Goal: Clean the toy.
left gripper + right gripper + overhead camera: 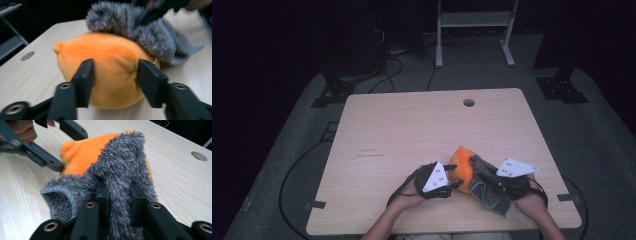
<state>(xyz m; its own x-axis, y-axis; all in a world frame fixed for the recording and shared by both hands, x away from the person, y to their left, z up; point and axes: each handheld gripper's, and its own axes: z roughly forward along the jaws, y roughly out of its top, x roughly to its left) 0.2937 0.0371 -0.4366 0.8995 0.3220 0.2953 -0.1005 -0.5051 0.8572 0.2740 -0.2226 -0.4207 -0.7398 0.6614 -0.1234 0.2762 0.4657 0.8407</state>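
Note:
An orange plush toy (460, 164) lies on the wooden table (412, 130) near its front edge. A grey fuzzy cloth (486, 189) drapes over the toy's right side and trails toward the person. My left gripper (113, 77) is shut on the orange plush toy (110, 65), its black jaws pressing into both flanks. In the high view the left gripper (455, 178) sits at the toy's left. My right gripper (120, 192) is shut on a fold of the grey cloth (120, 167), with the orange toy (82, 152) behind it. In the high view the right gripper (484, 173) reaches in from the right.
A round cable hole (468, 102) sits near the table's far edge. Bare wood stretches across the left and back of the table. Beyond it stand a white frame (474, 20), dark stands and cables on a grey floor.

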